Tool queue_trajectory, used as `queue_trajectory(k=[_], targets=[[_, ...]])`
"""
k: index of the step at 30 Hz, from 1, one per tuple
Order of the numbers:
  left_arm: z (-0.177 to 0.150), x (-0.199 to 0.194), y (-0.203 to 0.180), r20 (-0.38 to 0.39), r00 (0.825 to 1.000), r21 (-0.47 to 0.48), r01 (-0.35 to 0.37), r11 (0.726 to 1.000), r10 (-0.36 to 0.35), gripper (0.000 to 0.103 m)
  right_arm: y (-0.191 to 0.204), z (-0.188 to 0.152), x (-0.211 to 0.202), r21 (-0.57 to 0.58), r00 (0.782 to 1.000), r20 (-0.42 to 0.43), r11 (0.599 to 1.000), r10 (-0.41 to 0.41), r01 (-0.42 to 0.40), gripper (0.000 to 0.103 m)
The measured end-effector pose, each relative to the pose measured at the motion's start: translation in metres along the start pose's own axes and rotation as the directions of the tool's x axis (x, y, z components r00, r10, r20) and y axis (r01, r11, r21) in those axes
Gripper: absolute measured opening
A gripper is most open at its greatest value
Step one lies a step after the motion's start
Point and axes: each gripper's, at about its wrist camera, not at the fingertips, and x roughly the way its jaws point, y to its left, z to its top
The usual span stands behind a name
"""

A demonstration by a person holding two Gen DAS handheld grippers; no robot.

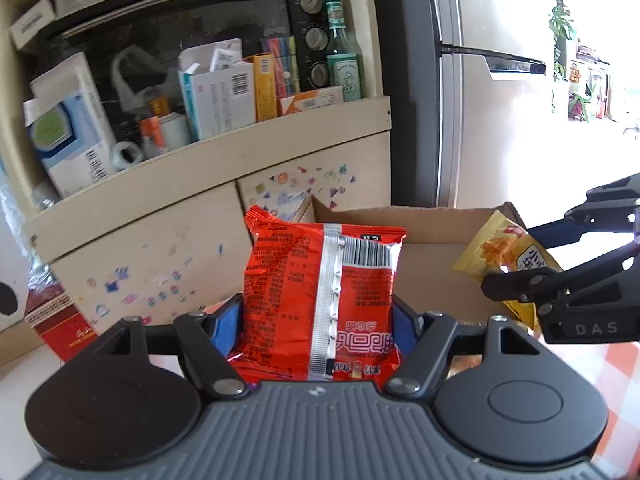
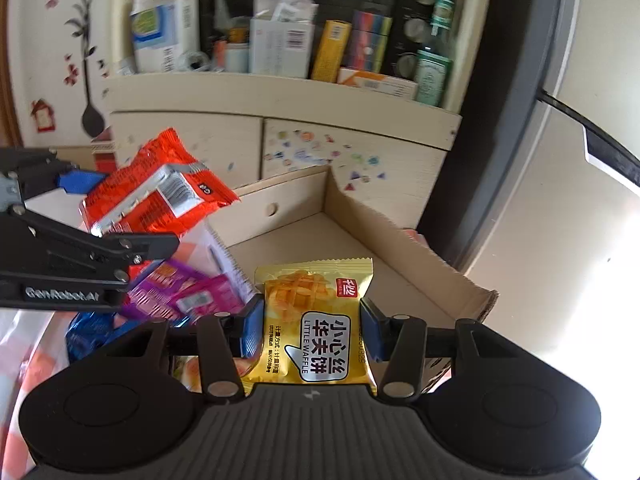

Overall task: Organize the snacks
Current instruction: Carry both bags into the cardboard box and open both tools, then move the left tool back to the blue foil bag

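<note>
The left gripper (image 1: 318, 324) pinches a red snack packet (image 1: 320, 300) between its two blue pads, one pressed on each side; the packet stands upright with its silver back seam and barcode toward the camera. The right gripper (image 2: 312, 328) clamps a yellow waffle packet (image 2: 316, 320) the same way, label side up.

In the left wrist view the red packet fills the centre, in front of the near wall of an open cardboard box (image 1: 436, 220), which lies from 12 to 2 o'clock of it. The right gripper and its yellow packet enter at 3 o'clock, level with the box's right end.

In the right wrist view the yellow packet hangs over the near edge of the box, whose bare floor stretches toward 1 o'clock. At 10 o'clock the left gripper carries the red packet, beside the box's left wall. At 8 to 9 o'clock, outside the box, lie a purple packet (image 2: 176, 292) and a blue packet (image 2: 86, 334); below them the tabletop shows an orange and white check.

Behind the box, at 12 o'clock, stands a pale cabinet (image 2: 280, 148) with small stickers on its doors. Its shelf holds cartons, a green bottle (image 1: 340, 48) and a black toaster oven (image 1: 188, 20). A refrigerator (image 1: 480, 80) stands at 2 o'clock in the left view.
</note>
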Motion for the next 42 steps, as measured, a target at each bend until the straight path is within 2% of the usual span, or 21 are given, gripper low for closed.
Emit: queue_trajectory(k=[10, 17, 19, 24, 28, 35, 42], targets=[[0.020, 0.056, -0.006, -0.029, 0.999, -0.022, 0.031, 0.999, -0.032, 0.072, -0.021, 0.016, 0.025, 0.116, 0.998, -0.024, 0.992, -0.056, 0.058, 0.056], [0.027, 0.094, -0.012, -0.043, 0.998, -0.027, 0.045, 0.999, -0.046, 0.073, -0.032, 0.023, 0.046, 0.142, 0.995, -0.050, 0.986, -0.085, 0.092, 0.057], [0.027, 0.104, -0.017, -0.056, 0.998, -0.004, 0.031, 1.000, -0.031, 0.078, -0.034, 0.023, 0.051, 0.153, 0.993, -0.061, 0.982, -0.105, 0.114, 0.065], [0.026, 0.111, -0.026, -0.066, 0.998, 0.034, 0.003, 0.999, -0.001, 0.093, -0.043, 0.020, 0.056, 0.188, 0.988, -0.093, 0.972, -0.124, 0.140, 0.077], [0.024, 0.104, -0.026, -0.074, 0.997, 0.042, -0.006, 0.999, 0.009, 0.095, -0.044, 0.018, 0.053, 0.192, 0.990, -0.094, 0.974, -0.104, 0.120, 0.079], [0.017, 0.091, -0.017, -0.101, 0.994, 0.076, -0.040, 0.996, 0.048, 0.097, -0.031, 0.015, 0.045, 0.107, 0.996, -0.074, 0.993, -0.048, 0.055, 0.082], [0.010, 0.076, 0.008, -0.122, 0.991, 0.030, -0.053, 0.998, 0.056, 0.098, -0.012, 0.013, 0.032, -0.009, 0.998, -0.054, 0.999, 0.039, -0.040, 0.083]])
